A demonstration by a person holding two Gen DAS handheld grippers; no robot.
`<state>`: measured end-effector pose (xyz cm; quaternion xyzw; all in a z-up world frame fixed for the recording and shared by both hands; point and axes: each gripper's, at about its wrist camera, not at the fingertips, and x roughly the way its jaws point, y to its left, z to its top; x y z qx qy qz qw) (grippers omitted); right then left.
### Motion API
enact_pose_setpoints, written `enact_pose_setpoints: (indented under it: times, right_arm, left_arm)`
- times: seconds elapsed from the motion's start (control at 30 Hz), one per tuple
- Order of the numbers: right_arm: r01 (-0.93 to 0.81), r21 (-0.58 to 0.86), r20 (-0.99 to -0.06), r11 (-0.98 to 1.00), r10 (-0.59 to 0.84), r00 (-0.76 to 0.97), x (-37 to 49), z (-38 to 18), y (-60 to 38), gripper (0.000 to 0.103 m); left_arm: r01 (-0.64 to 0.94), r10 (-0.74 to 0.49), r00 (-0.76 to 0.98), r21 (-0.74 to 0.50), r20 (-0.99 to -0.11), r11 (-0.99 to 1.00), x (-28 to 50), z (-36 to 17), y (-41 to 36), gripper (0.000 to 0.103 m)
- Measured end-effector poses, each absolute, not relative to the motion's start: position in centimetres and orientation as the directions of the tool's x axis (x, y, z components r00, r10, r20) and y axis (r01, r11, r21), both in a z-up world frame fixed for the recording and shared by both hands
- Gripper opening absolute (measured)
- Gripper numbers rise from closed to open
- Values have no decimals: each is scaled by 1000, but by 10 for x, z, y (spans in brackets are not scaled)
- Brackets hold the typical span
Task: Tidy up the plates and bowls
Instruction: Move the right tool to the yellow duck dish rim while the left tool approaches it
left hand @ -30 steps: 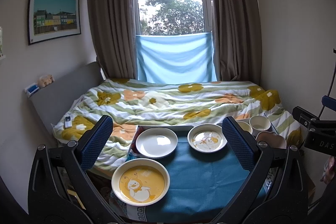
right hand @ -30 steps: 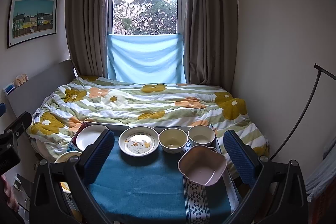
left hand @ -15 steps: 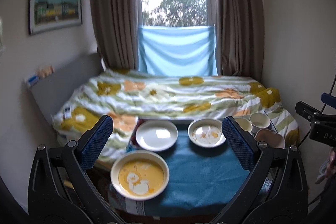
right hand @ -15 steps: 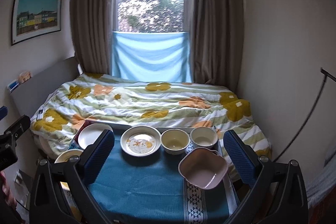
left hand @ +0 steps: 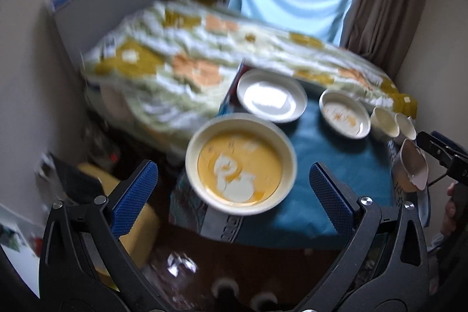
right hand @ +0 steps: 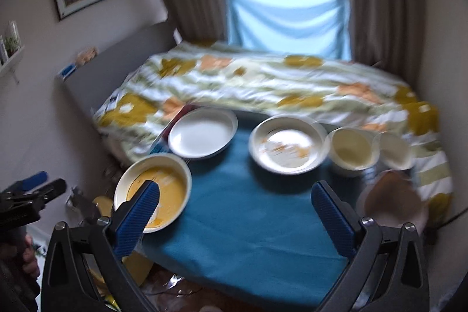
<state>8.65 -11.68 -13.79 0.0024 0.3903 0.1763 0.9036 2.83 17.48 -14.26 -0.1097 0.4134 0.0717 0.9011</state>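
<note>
— Dishes? Where on the bench (right hand: pixel 251 227)?

— Spread over the teal cloth. Yellow bowl (left hand: pixel 241 163) at the near left corner: cream rim, yellow inside, white duck figure. White plate (left hand: pixel 271 99) at the far left corner, plain and glossy. Shallow cream dish (right hand: pixel 288 147) with orange marks along the far edge, then two pale cups (right hand: pixel 352 151) beside it. Pinkish bowl (right hand: pixel 392 202) at the right edge, blurred.

— And the tongs?

— Left tongs (left hand: pixel 232 189) spread wide, empty, framing the yellow bowl without touching. Right tongs (right hand: pixel 234 220) equally wide, empty, above the cloth.
</note>
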Motion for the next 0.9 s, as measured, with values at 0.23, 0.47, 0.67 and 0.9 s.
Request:
enact_pose_setpoints:
  times: [0.23, 0.47, 0.67, 0.9]
  right_arm:
    - [-341, 222, -815, 913, 366, 449, 139, -218, -61, 99]
    - [-343, 261, -879, 902, 369, 301, 171, -282, -26, 74]
    - [-336, 282, -896, 899, 372, 243, 184, -304, -8, 66]
    - [-344, 286, -900, 894, 374, 224, 192, -316, 3, 48]
  left_arm:
    - [-239, -126, 505, -279, -854, 930, 63, -235, 232, 77]
    - [-227, -277, 388, -383, -879, 895, 87, -295, 251, 56]
    - [-218, -330, 358, -422, -873, 880, 97, -308, 259, 53]
    - [-199, -359, 334, -437, -872, 877, 110, -319, 260, 38]
